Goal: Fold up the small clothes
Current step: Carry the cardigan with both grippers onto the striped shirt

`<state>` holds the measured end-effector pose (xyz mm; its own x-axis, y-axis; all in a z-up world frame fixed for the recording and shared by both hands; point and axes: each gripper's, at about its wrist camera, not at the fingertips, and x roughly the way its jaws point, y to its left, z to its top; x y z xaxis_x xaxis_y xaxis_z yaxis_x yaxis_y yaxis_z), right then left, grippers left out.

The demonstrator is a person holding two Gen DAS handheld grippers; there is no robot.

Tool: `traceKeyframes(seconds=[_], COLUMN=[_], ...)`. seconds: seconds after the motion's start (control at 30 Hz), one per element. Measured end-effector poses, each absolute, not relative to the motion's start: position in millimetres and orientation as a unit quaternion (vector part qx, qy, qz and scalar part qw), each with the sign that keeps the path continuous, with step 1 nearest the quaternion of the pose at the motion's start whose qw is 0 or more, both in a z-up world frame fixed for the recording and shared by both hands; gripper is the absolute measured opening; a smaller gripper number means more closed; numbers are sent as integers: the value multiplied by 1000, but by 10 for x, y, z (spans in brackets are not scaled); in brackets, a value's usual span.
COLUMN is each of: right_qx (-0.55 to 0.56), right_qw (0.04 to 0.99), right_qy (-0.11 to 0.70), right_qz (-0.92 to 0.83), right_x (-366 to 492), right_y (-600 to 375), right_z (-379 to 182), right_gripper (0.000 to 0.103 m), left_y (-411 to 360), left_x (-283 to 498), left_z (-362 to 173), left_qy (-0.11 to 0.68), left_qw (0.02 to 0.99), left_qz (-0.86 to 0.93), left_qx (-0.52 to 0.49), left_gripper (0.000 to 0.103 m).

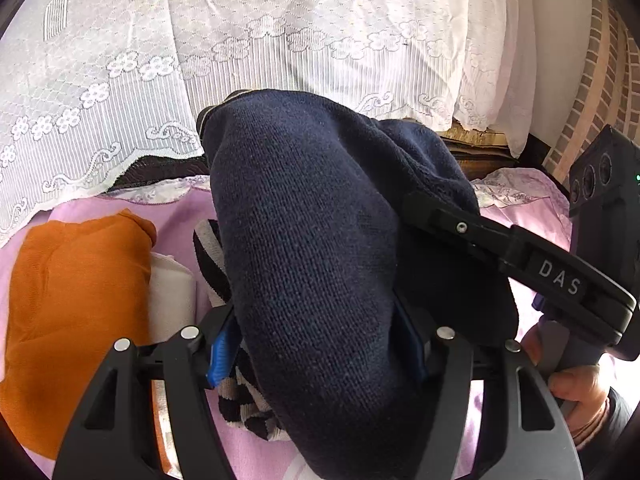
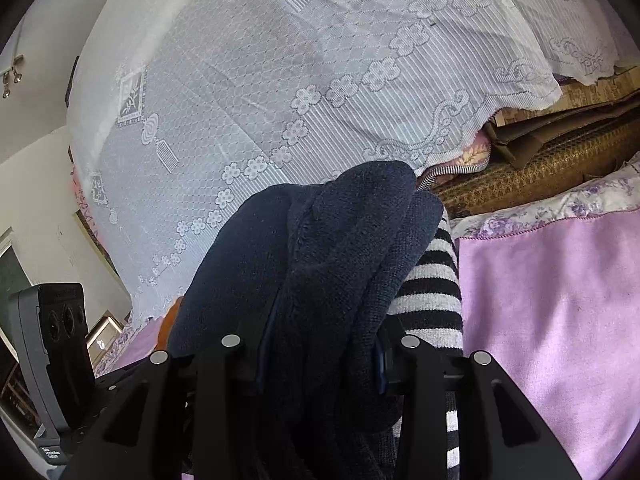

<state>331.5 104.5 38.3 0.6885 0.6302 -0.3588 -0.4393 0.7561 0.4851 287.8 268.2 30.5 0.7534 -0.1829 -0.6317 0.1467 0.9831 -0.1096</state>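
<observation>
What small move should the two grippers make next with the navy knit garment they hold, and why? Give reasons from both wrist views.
Probably lower it onto the bare pink sheet. Both the left gripper and the right gripper are shut on the bunched navy knit garment, with a striped piece caught alongside. It hangs crumpled, so it likely needs spreading flat, clear of the folded orange garment.
</observation>
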Motion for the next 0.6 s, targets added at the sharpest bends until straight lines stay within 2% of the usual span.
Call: traceKeyframes(seconds=[0.07,0.1,0.17,0.23,0.4,0.6], right_qx=[191,191,170,148,171,165], right_qw=[899,902,914,921,914,919], right_qy=[278,283,266,262,263,256], right_qz=[278,263,254,248,259,251], right_x=[3400,3429,3408,3379,3388,3323], right_y=[1048,1059,1092,1137,1049,1037], right_z=[181,63,-51,-35,-127,-111], right_gripper=[38,39,40,40,42,42], left_y=[2737,2773,2844,2863,2873,2740], left_x=[2968,2998,2986,2933,2767,2434], left_z=[100,-1,-86,-95,-114,21], left_qy=[358,363,352,344,315,243], left_qw=[929,928,933,936,947,969], left_qz=[-87,-77,-59,-58,-33,38], left_qx=[-37,-41,-47,-45,-55,14], left_gripper=[69,78,89,90,94,98])
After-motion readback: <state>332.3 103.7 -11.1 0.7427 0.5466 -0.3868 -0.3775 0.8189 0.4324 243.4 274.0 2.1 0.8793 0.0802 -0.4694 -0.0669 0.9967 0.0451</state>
